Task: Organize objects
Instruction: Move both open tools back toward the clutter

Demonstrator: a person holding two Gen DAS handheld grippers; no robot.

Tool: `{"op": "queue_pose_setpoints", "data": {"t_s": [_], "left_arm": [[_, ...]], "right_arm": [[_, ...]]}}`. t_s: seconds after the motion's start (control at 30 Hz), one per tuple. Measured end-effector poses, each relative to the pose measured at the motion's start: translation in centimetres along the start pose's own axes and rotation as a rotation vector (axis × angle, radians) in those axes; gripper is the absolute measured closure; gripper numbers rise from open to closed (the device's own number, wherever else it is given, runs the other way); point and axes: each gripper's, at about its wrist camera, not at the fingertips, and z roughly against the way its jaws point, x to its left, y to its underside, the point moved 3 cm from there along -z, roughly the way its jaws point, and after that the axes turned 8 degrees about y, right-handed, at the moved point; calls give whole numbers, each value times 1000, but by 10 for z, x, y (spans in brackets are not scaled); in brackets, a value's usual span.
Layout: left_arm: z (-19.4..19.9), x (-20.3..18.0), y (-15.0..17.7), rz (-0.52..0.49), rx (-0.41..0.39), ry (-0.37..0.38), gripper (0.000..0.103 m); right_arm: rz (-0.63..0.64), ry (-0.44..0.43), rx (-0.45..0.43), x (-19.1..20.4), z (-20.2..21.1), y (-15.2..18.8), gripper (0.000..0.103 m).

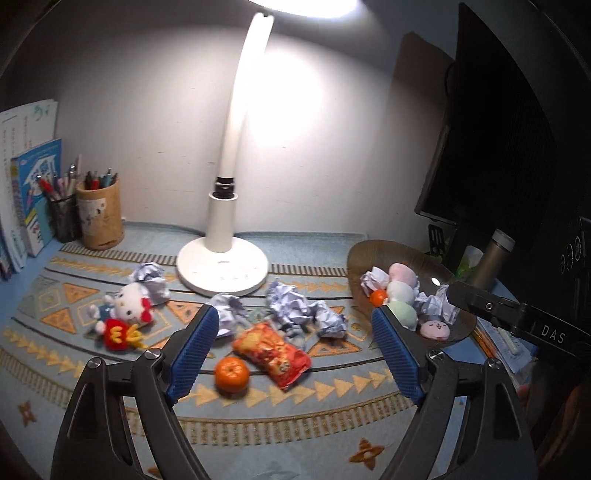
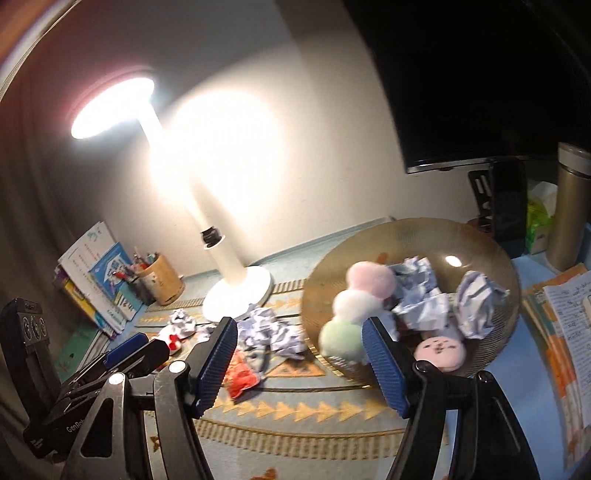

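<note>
Just beyond the left gripper's (image 1: 293, 338) parted jaws lies the tangerine (image 1: 231, 373).

Lamp head (image 1: 303, 5) — cut off above

Ahead of the blue-padded left gripper (image 1: 295, 347): an orange tangerine (image 1: 231, 372), a red-and-yellow snack packet (image 1: 271, 352), on a pale-blue mat (image 1: 332, 406) with orange triangle bands.
</note>
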Motion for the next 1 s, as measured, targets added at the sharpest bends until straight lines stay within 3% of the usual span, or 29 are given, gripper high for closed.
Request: {"op": "queue_pose_setpoints", "data": {"t_s": [0.2,0.3,0.5,0.83,1.0], "left_arm": [[29,95,35,75,0,-231,13],[23,130,55,117,30,-279,13],[8,156,75,163,73,-275,13],[6,141,77,98,91,-274,13],[0,143,63,66,171,-201,13]], "right_arm": [[48,-81,119,72,-41,46,34],[73,-97,165,94,-70,71,34],[124,-68,198,105,-108,106,34],[143,-41,187,105,-110,106,34],[177,-43,251,116,-119,108,34]]}}
